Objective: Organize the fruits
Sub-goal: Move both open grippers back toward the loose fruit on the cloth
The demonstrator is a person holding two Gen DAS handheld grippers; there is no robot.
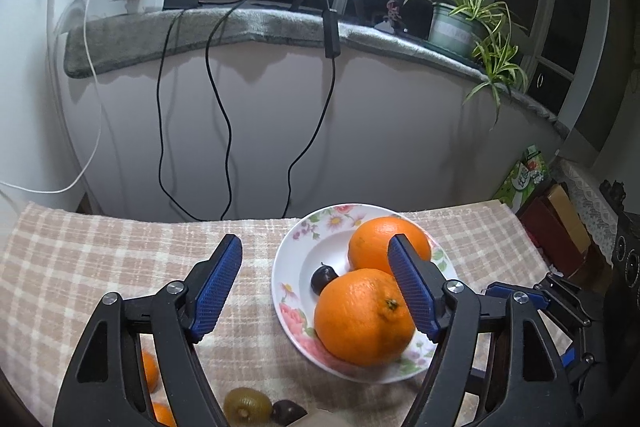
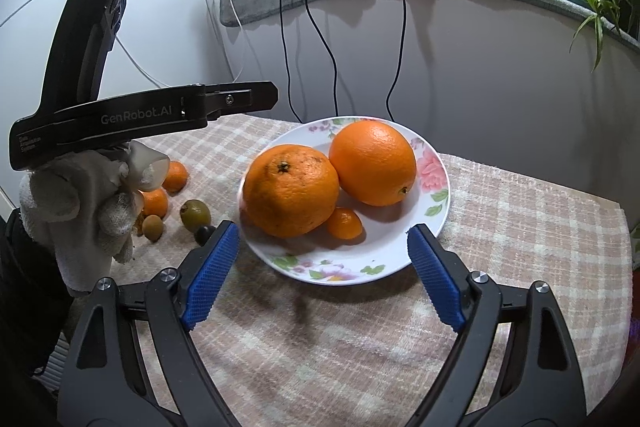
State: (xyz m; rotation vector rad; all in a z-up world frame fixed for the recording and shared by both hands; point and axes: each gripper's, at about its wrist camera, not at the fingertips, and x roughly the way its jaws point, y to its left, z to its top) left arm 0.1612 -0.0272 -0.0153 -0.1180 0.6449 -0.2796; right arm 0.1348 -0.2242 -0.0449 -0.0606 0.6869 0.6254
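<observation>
A flowered white plate point(image 1: 288, 267) point(image 2: 352, 275) sits on the checked cloth. It holds two big oranges point(image 1: 364, 317) point(image 1: 386, 243) point(image 2: 290, 191) point(image 2: 374, 163), a small dark fruit point(image 1: 323, 278) and a small tangerine point(image 2: 345, 223). My left gripper point(image 1: 316, 247) is open above the plate's left side, its right finger over the near orange, nothing gripped. My right gripper point(image 2: 323, 233) stands open at the plate's near rim, empty. On the cloth left of the plate lie small oranges point(image 2: 155, 202) point(image 2: 175, 175), kiwis point(image 2: 195, 215) point(image 1: 244, 405) and a dark fruit point(image 2: 204, 233).
A gloved hand point(image 2: 80, 203) holds the left tool's black body point(image 2: 160, 111) over the loose fruit. Cables point(image 1: 224, 115) hang down the wall behind the table. A potted plant point(image 1: 452, 27) stands on the sill. Boxes point(image 1: 560, 223) stand past the table's right edge.
</observation>
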